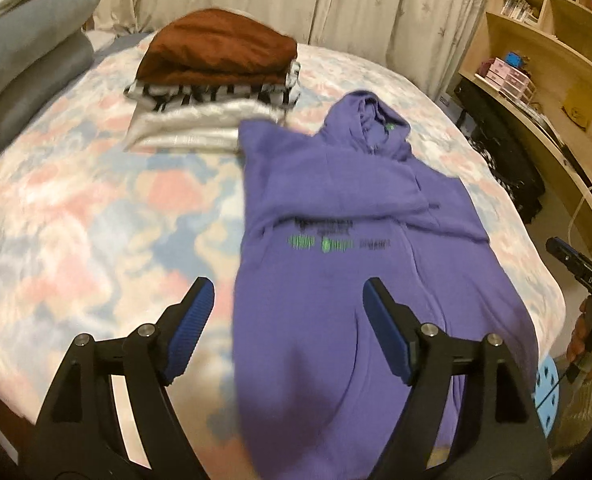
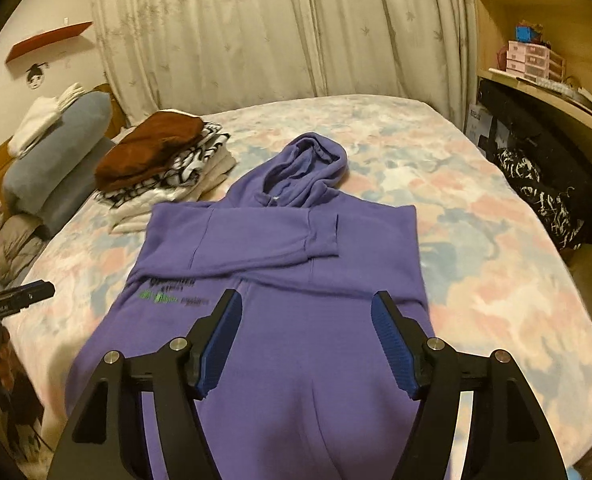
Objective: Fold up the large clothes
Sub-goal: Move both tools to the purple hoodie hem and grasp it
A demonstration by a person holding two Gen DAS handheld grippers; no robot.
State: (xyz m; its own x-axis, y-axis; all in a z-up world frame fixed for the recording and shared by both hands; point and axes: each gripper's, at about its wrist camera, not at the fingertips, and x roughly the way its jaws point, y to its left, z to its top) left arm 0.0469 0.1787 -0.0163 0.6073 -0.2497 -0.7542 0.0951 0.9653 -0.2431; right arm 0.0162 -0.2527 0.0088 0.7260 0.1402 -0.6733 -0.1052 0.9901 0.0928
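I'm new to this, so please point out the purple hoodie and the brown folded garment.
Purple hooded sweatshirt (image 2: 279,248): right wrist view, on its folded-over sleeve.
Brown folded garment (image 1: 219,46): left wrist view, on its top face.

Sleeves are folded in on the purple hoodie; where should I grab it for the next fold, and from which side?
Probably the bottom hem of the purple hoodie, one corner per gripper, coming from the near bed edge. The hem lies nearest both open grippers, left and right, and the flat body lets it fold up toward the hood.
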